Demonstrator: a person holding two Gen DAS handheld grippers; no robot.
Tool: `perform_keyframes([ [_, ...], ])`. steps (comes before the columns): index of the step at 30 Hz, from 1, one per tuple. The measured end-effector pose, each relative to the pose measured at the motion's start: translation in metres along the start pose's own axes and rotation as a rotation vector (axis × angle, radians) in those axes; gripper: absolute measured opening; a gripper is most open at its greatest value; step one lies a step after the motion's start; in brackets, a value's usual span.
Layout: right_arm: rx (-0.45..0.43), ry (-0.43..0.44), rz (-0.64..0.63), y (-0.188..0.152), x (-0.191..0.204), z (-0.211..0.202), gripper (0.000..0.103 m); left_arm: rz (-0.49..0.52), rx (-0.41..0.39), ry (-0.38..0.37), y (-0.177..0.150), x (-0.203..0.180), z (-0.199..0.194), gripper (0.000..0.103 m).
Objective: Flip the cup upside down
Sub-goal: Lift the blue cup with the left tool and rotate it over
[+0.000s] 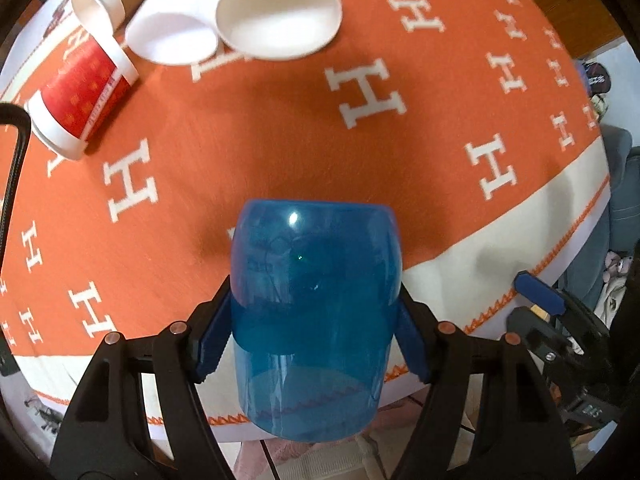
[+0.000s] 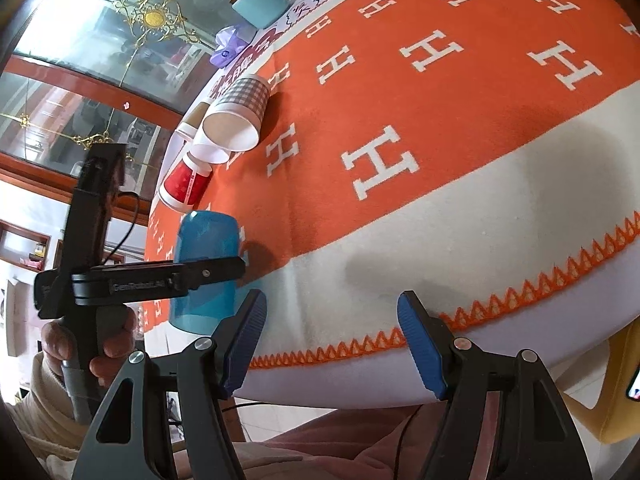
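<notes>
Pinching the translucent blue cup by its sides above the near edge of the orange tablecloth, the left gripper held it clear for turning, while the right gripper waited beside it, fingers spread, holding nothing.

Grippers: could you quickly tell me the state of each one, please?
Left tool: closed on the blue cup.
Right tool: open, holding nothing.
</notes>
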State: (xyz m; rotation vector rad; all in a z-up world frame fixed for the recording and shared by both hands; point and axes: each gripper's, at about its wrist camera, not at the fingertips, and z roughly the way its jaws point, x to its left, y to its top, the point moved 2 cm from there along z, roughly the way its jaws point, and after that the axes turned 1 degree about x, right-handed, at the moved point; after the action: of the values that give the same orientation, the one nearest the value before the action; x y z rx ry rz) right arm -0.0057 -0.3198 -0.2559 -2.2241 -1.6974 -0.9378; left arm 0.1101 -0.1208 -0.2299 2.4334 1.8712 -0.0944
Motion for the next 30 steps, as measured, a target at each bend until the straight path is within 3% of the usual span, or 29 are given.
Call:
perform_keyframes([
  [7, 0.0, -0.023, -0.042, 0.007, 0.015, 0.005, 0.07, -0.043, -0.165, -0.033, -0.001, 0.011, -0.03, 0.069],
  [14, 0.014, -0.072, -0.073, 0.013, 0.029, 0.02, 0.07, -0.168, -0.384, -0.017, -0.008, 0.045, -0.056, 0.069],
  [21, 0.014, -0.126, -0.11, 0.012, 0.044, 0.037, 0.066, -0.229, -0.594, -0.015, -0.019, 0.059, -0.047, 0.069],
  [25, -0.005, -0.144, -0.127, 0.009, 0.05, 0.04, 0.066, -0.196, -0.743, 0.014, -0.025, 0.05, -0.047, 0.069],
  [30, -0.005, -0.159, -0.142, 0.004, 0.054, 0.042, 0.066, -0.162, -0.753, 0.03, -0.039, 0.041, -0.028, 0.069],
])
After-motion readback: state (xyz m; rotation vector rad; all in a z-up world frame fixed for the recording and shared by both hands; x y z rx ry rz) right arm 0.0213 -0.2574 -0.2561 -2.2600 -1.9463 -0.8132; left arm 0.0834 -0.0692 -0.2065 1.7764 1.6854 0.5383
